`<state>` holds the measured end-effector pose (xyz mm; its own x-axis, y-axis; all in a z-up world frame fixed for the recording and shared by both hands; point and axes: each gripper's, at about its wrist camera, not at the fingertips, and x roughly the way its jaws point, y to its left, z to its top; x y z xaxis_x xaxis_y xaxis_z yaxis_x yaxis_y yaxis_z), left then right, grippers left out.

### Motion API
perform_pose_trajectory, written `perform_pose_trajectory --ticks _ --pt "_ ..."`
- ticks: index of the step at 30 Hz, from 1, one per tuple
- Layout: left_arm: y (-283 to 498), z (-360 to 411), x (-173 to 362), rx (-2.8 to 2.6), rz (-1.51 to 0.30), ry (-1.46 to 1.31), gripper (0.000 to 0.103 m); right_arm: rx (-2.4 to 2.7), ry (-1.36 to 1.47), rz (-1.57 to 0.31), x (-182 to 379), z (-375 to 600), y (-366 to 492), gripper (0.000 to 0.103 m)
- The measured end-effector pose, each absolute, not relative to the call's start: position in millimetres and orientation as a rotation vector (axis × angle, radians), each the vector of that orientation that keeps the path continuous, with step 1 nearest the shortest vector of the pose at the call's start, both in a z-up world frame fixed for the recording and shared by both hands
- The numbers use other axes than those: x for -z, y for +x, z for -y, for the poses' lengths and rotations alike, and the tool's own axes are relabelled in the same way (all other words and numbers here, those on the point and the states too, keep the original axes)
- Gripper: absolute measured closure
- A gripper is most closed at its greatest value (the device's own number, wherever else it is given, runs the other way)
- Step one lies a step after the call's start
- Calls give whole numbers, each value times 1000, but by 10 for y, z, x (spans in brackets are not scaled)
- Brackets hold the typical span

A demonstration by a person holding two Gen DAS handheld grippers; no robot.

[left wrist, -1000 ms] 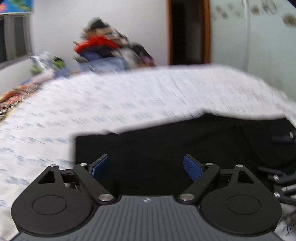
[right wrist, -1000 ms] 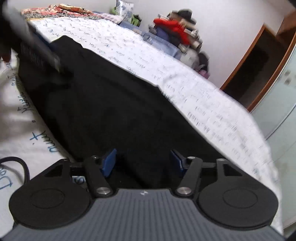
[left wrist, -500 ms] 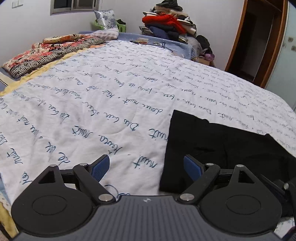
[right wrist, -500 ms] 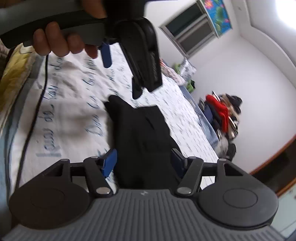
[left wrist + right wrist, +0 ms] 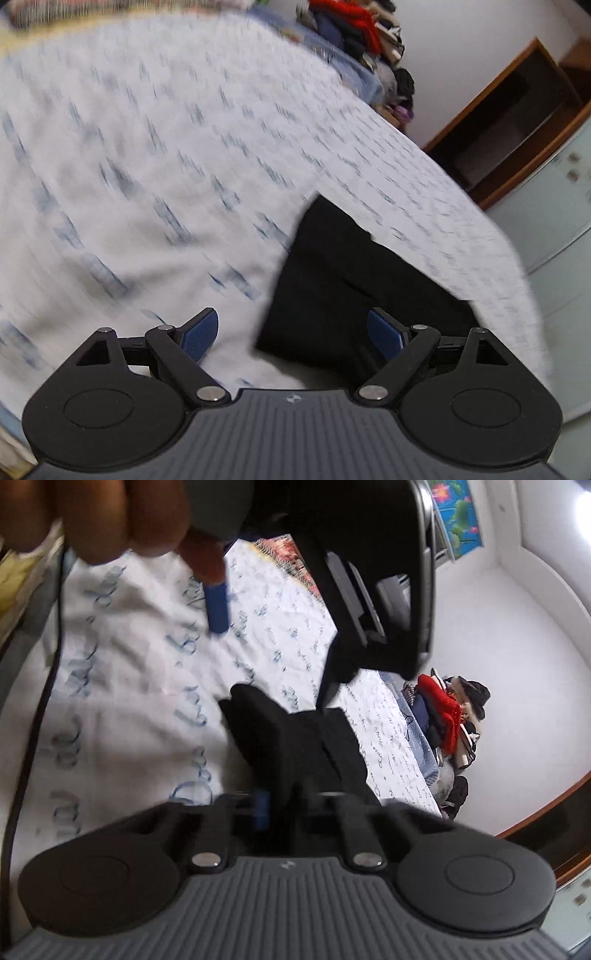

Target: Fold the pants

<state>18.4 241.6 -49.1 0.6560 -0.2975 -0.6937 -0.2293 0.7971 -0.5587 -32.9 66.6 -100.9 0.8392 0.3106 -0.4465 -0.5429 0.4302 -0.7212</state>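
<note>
Folded black pants (image 5: 354,284) lie on a white bedsheet (image 5: 147,166) with blue script. My left gripper (image 5: 295,328) is open above the sheet, its right finger over the near left corner of the pants. In the right wrist view the pants (image 5: 295,738) run away from me and my right gripper (image 5: 284,805) is shut on their near end. The left gripper (image 5: 369,572) and the hand (image 5: 110,517) that holds it hang high above the pants there.
A heap of clothes (image 5: 362,33) is stacked at the far end of the bed, also in the right wrist view (image 5: 450,720). A wooden doorway (image 5: 517,122) stands at the right. A black cable (image 5: 37,720) runs over the sheet at the left.
My right gripper has shut on the near end of the pants. My left gripper has swung closer to the pants' corner and stays open.
</note>
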Motion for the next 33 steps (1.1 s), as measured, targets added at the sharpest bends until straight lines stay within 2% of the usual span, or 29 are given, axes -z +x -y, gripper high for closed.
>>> perform_pose_trajectory --ticks 4,5,6,10,18,19,20,21,22,23,26,30,33 --pt "280 -2506 702 119 -912 -928 8 -589 -783 -319 783 -481 -209 97" --pt "309 -2516 739 143 -914 -985 1 -608 -722 -343 700 -411 -171 97" --pt "342 -2517 765 166 -919 -1031 0 -620 -669 -359 627 -348 -126 97" --pt "488 -2475 843 205 -923 -1173 0 -647 -478 -398 391 -111 40 97" --pt "942 -2254 808 282 -885 -1176 2 -664 -227 -448 149 271 156 96" --pt "966 -2241 803 278 -871 -1173 9 -665 -220 -451 138 285 148 96" --pt "982 -2232 794 262 -868 -1158 28 -660 -217 -452 133 284 151 96" --pt "1002 -2223 779 248 -872 -1125 39 -658 -220 -453 147 284 147 95" --pt "1021 -2213 767 234 -878 -1086 60 -657 -225 -458 167 282 146 94" --pt "1032 -2218 764 227 -883 -1056 73 -663 -235 -471 191 282 159 90" --pt "1048 -2245 771 234 -886 -996 80 -729 -260 -476 116 400 24 87" --pt "1010 -2222 704 230 -869 -885 81 -691 -282 -449 -53 855 -75 86" --pt "924 -2134 601 201 -831 -772 82 -460 -347 -511 3 1227 196 86"
